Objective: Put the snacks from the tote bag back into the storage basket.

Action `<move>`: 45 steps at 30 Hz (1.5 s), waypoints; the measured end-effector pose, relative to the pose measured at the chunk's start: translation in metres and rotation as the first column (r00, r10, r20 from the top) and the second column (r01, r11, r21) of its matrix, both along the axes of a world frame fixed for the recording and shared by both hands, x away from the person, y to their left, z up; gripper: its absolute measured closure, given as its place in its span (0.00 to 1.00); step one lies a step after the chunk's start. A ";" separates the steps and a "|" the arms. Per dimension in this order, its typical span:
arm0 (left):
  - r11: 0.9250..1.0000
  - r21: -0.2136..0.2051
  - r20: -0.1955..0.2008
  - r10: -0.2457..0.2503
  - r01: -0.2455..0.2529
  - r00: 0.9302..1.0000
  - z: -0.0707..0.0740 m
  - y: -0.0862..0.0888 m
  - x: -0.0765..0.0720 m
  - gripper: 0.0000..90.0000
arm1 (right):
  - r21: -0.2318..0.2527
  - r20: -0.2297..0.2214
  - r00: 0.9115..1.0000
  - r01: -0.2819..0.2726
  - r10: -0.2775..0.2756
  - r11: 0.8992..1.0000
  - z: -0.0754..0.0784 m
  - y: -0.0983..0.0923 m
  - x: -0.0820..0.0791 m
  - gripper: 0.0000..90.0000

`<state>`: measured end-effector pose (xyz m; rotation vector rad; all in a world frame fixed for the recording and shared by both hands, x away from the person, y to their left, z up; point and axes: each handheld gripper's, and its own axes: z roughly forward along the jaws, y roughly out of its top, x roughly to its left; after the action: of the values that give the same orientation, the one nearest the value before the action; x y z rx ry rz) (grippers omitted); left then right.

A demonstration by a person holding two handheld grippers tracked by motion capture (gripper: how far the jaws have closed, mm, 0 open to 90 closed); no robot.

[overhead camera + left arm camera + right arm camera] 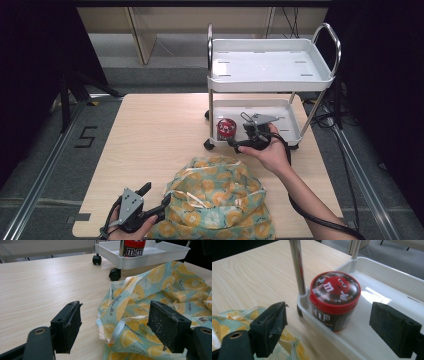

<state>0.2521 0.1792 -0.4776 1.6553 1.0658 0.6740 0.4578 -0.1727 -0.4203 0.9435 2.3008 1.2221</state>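
We see the red-lidded round M&M's candy tub (334, 300) standing in the near-left corner of the small white wheeled cart's lower tray (387, 322); our right gripper (334, 322), released, hovers just short of it; our left gripper (117, 327), also spread wide, sits at the lemon-print cloth bag (160, 297) on the pale wooden table (155, 135).

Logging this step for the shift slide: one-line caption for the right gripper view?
Open right gripper faces a red-lidded M&M's tub in the white cart's lower tray.
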 end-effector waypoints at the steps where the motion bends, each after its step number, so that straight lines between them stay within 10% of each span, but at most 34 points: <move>1: 1.000 0.001 0.003 -0.001 0.001 1.000 0.000 0.000 0.000 0.29 | 0.017 -0.019 1.000 0.025 -0.024 1.000 0.001 0.000 -0.004 0.17; 27: 1.000 0.013 -0.001 0.013 -0.013 1.000 0.001 0.000 -0.002 0.28 | -0.012 0.009 1.000 0.024 -0.024 1.000 -0.003 -0.050 -0.054 0.17; 45: 1.000 0.012 -0.003 0.015 -0.014 1.000 -0.001 -0.001 -0.002 0.28 | 0.021 -0.060 0.992 0.110 -0.108 0.994 -0.032 -0.089 -0.094 0.17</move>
<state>0.2502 0.1778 -0.4781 1.6607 1.0789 0.6886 0.3636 -0.2613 -0.4520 1.1118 2.2507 1.1944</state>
